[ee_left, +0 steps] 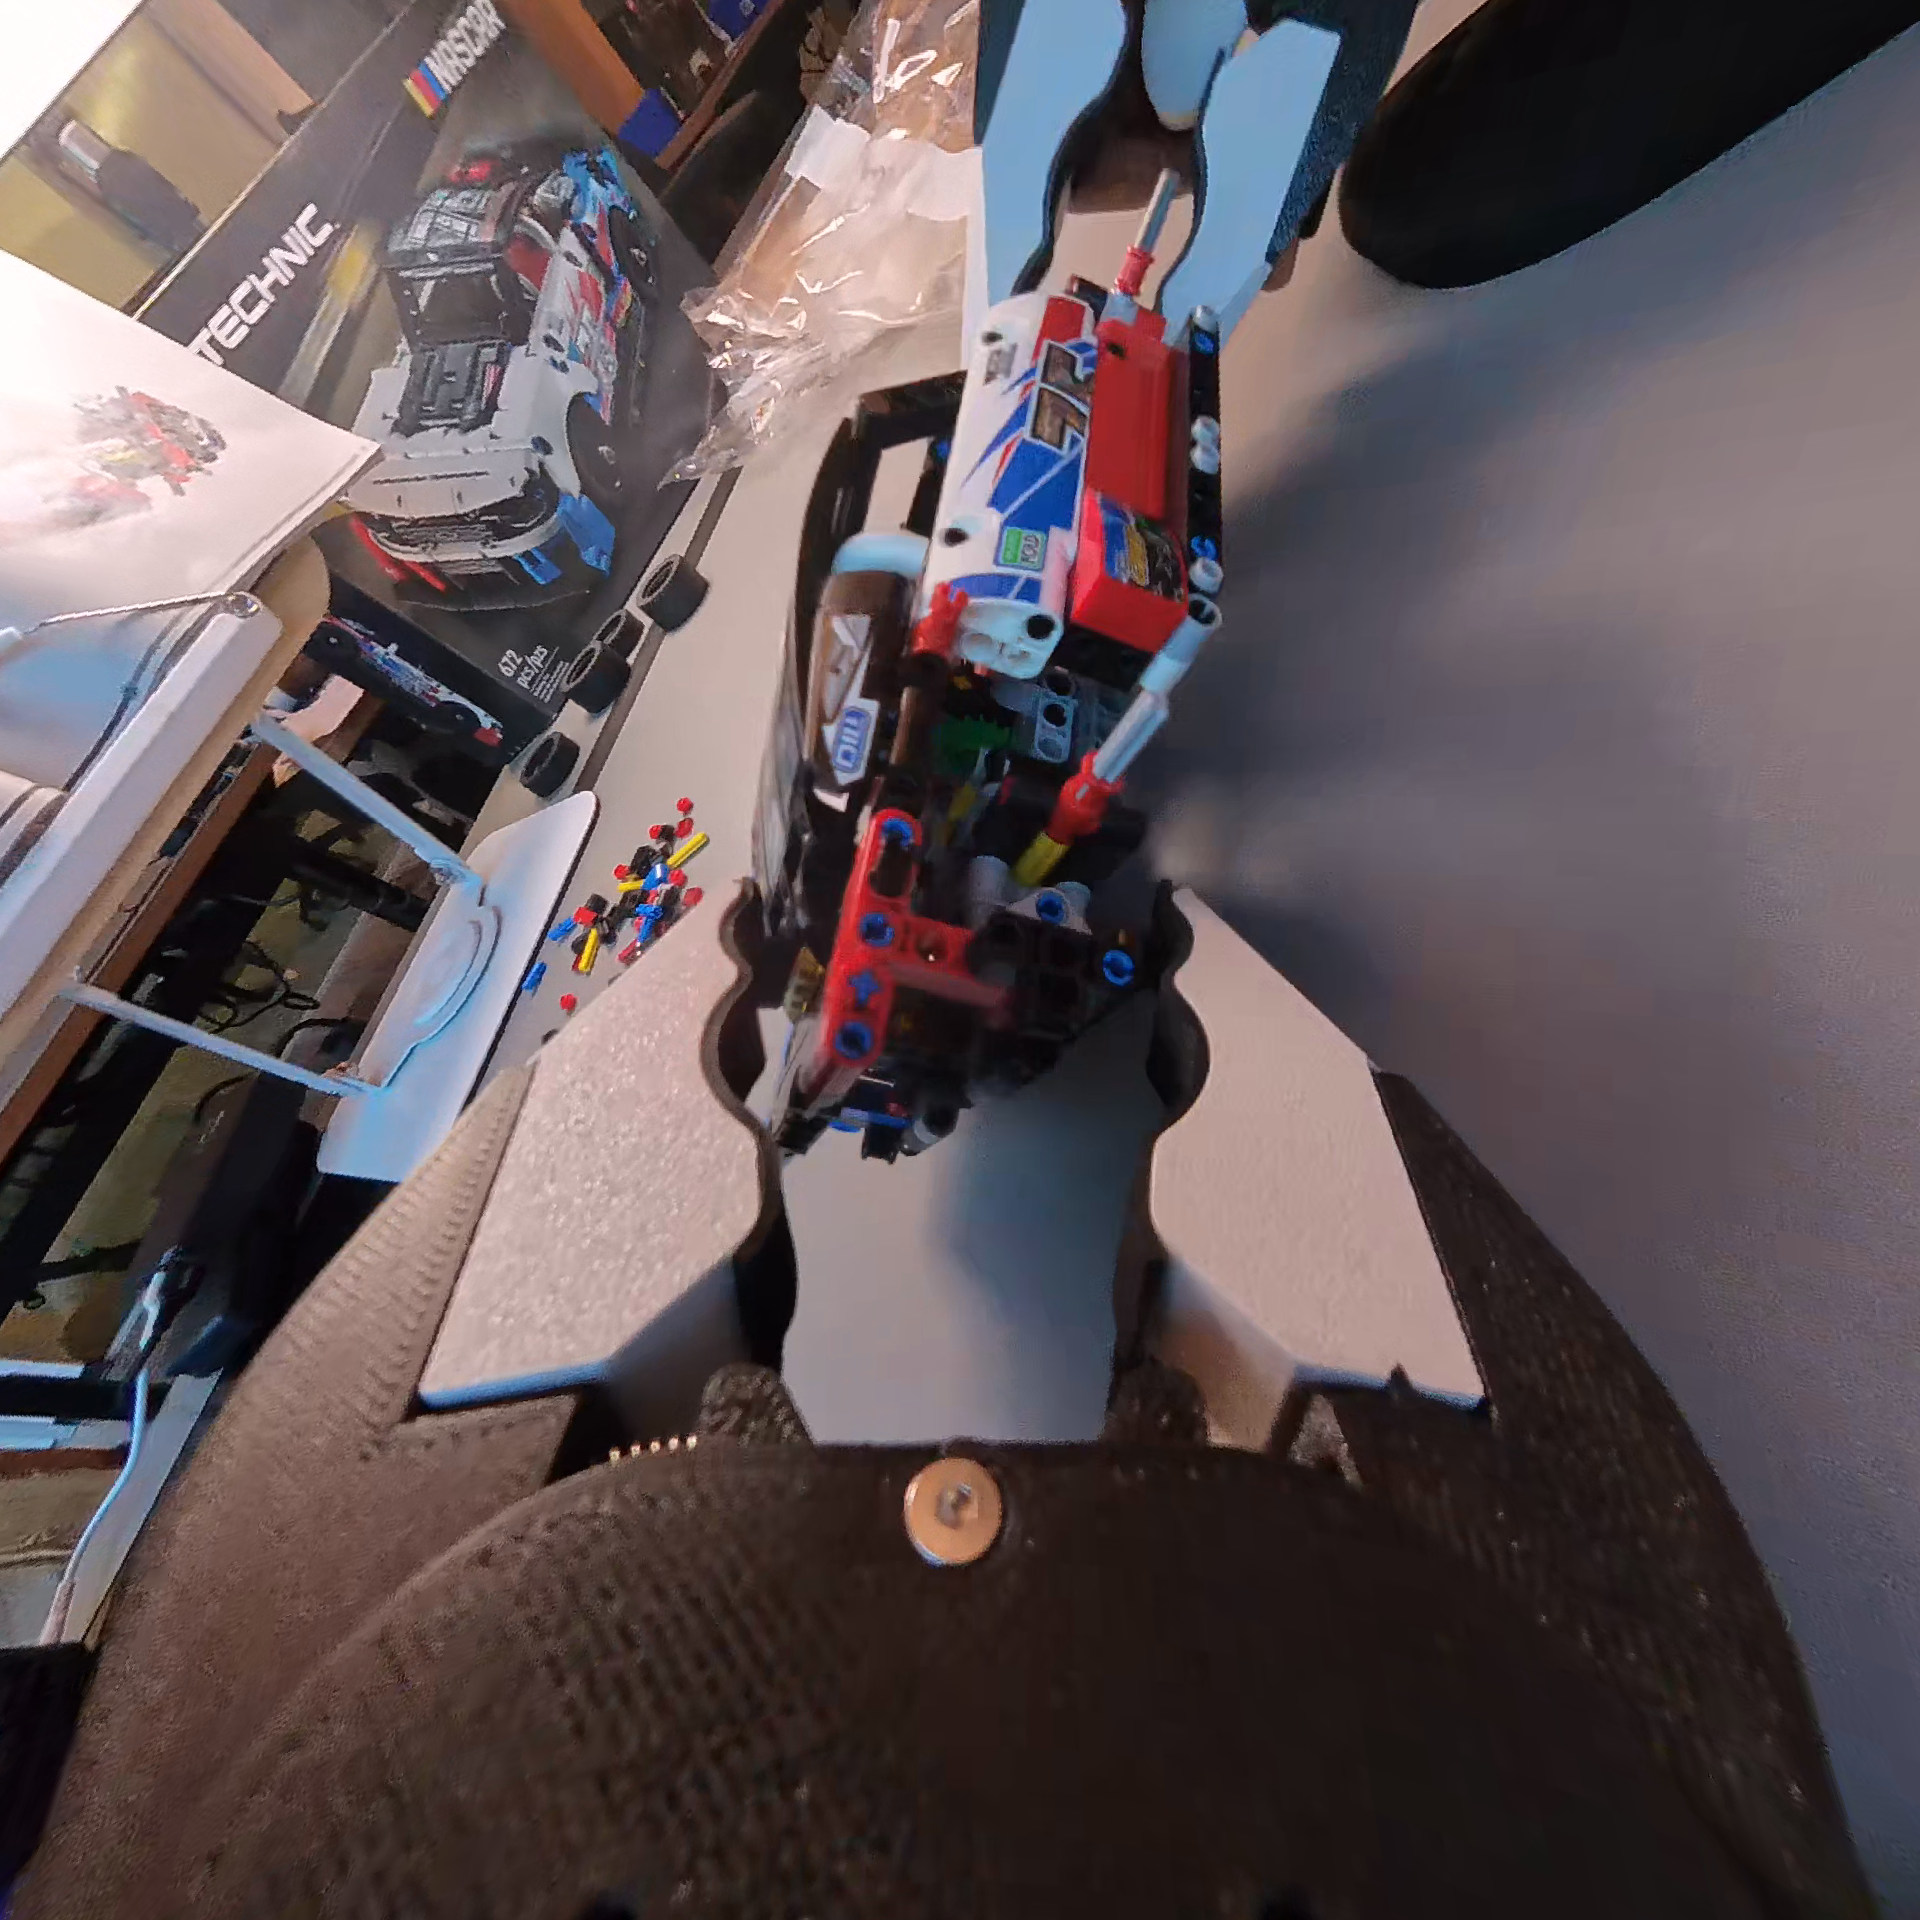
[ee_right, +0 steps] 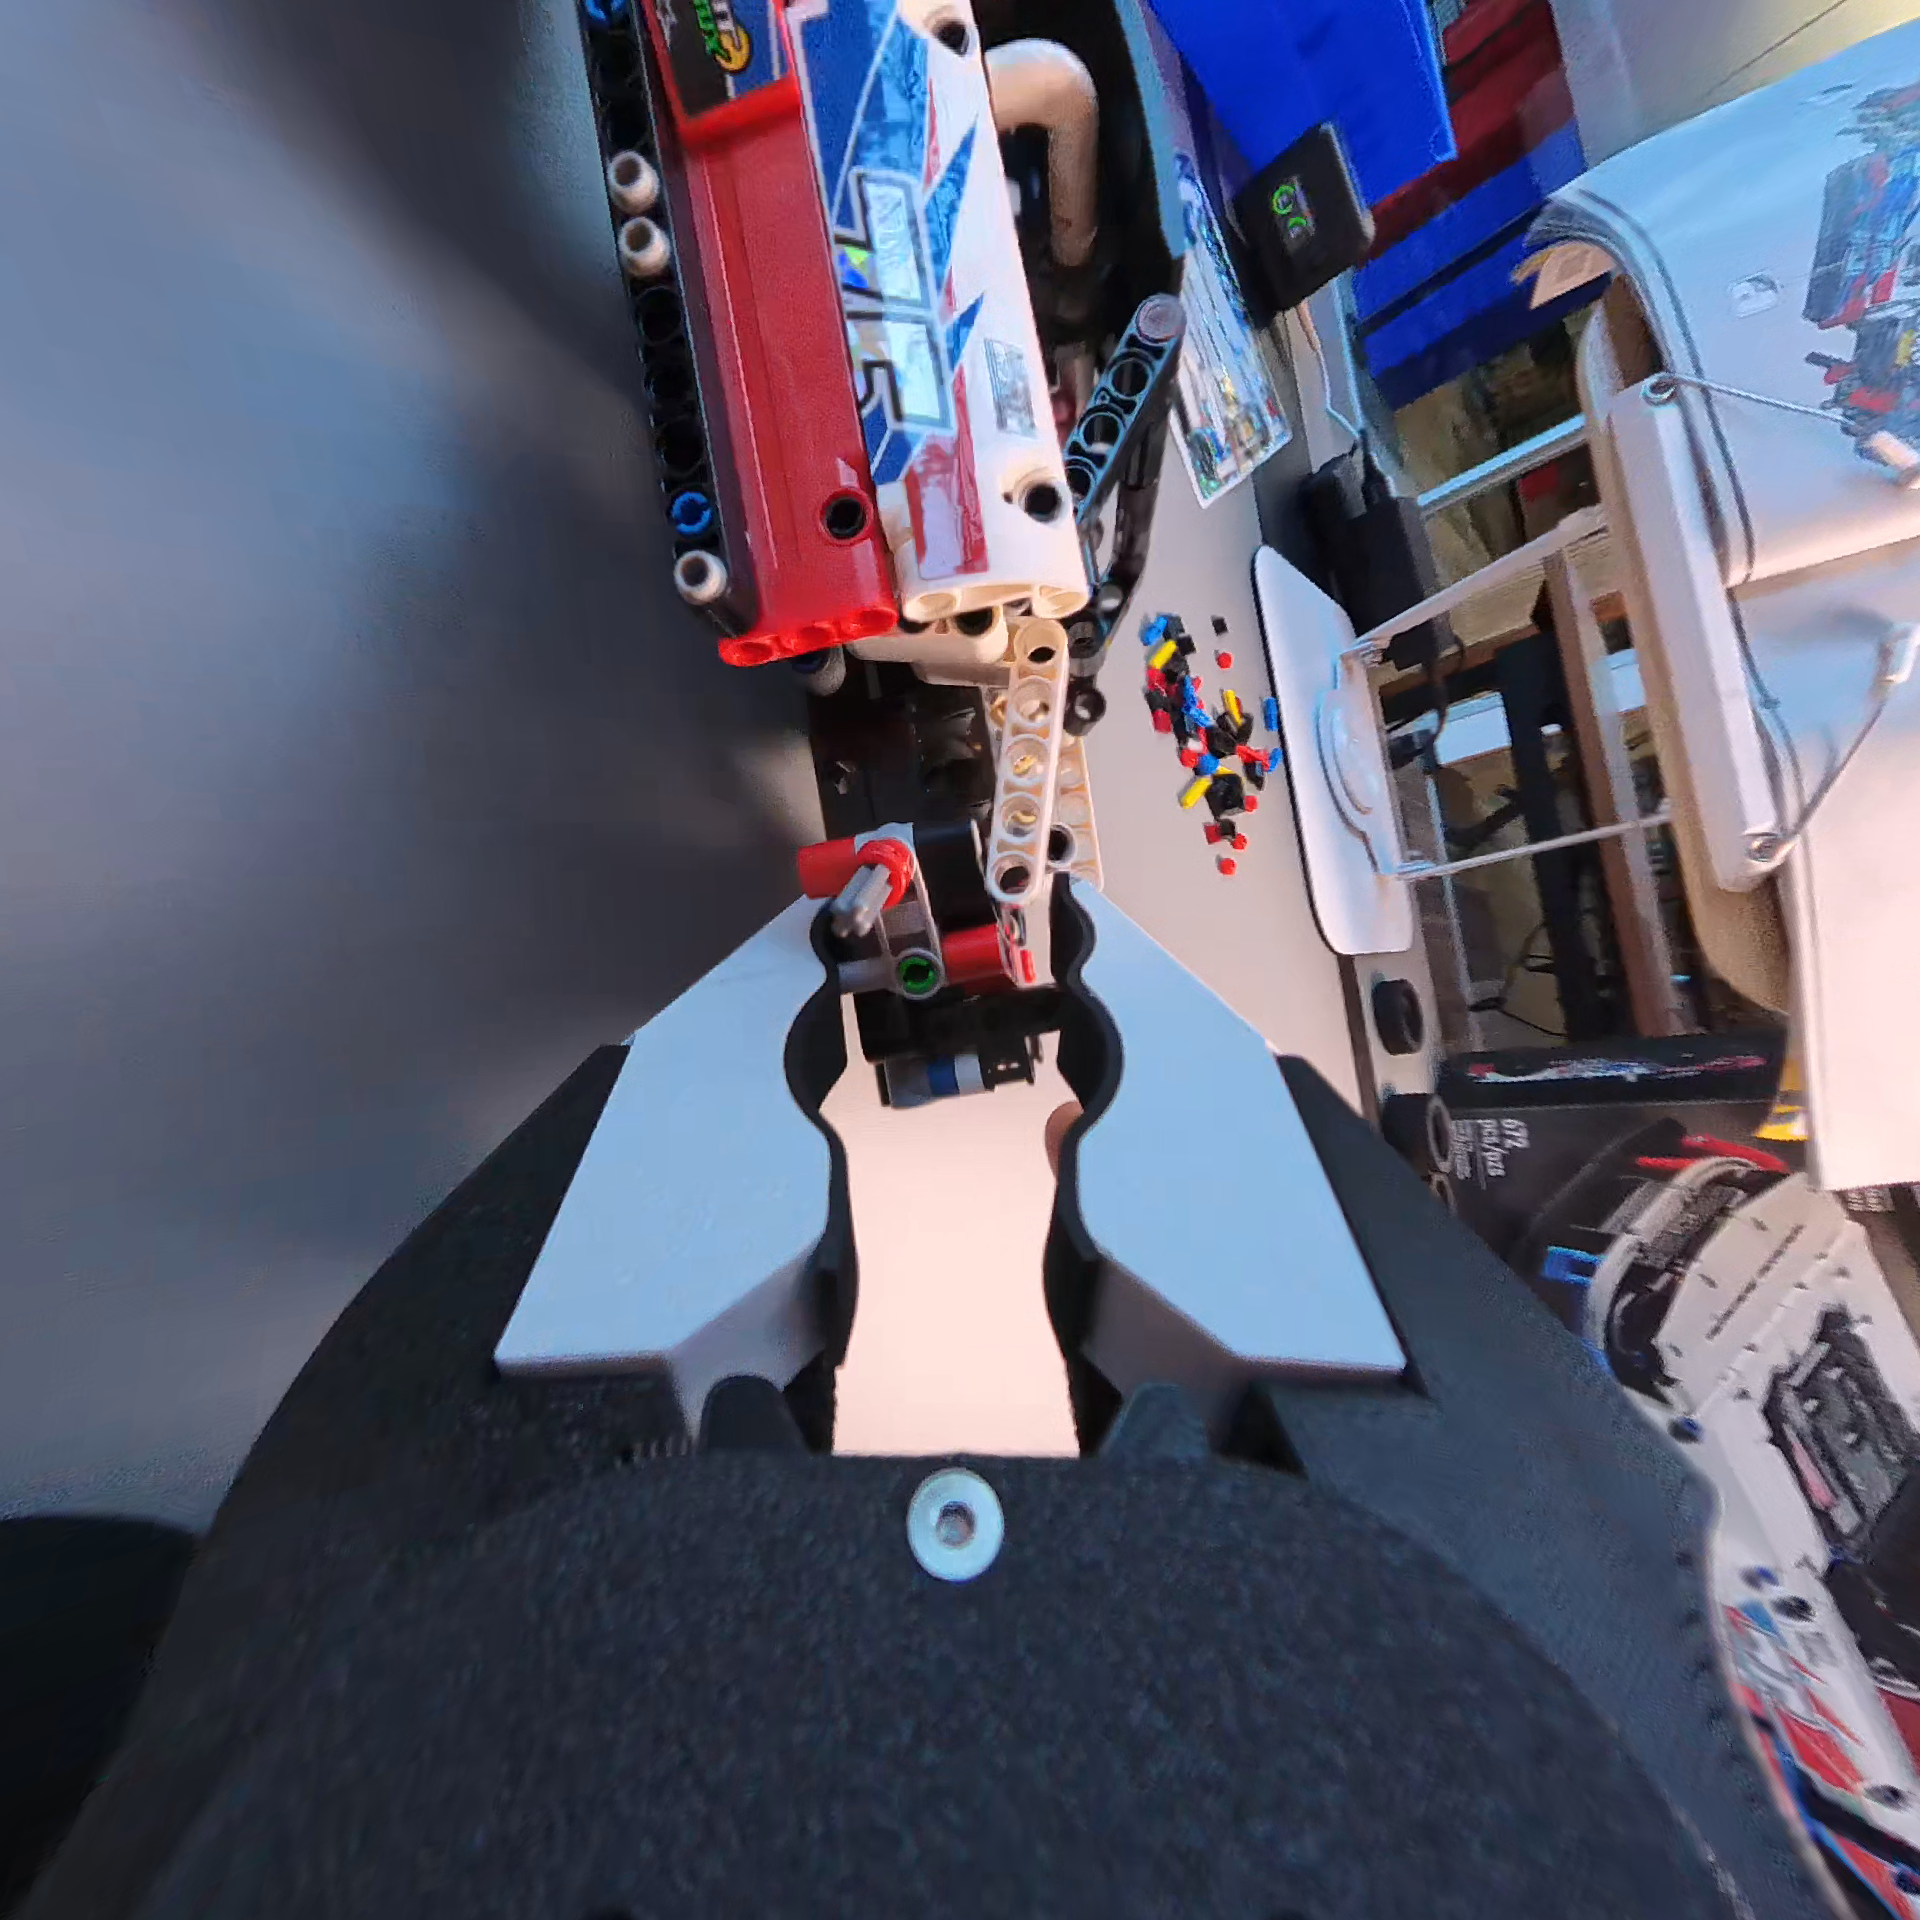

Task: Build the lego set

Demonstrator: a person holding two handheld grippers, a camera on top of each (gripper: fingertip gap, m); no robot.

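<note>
The part-built lego car (ee_left: 1039, 468) has a white, blue and red body panel, a red side panel and a black frame. It is turned on its side and held at both ends. My left gripper (ee_left: 961, 935) is shut on one end, around a red frame and black beams. My right gripper (ee_right: 940, 935) is shut on the other end of the car (ee_right: 831, 364), around black parts with red connectors and a grey axle. The right gripper also shows at the top of the left wrist view (ee_left: 1158, 239).
The grey table (ee_left: 1558, 831) carries a pile of small loose pieces (ee_left: 634, 894), several black tyres (ee_left: 623, 644), the set's box (ee_left: 468, 364), clear plastic bags (ee_left: 862, 239) and a white stand (ee_left: 447, 987) with the instruction booklet (ee_left: 135, 468). A blue bin (ee_right: 1351, 125) stands beyond. My hands' fingertips stand some 15 cm from each other.
</note>
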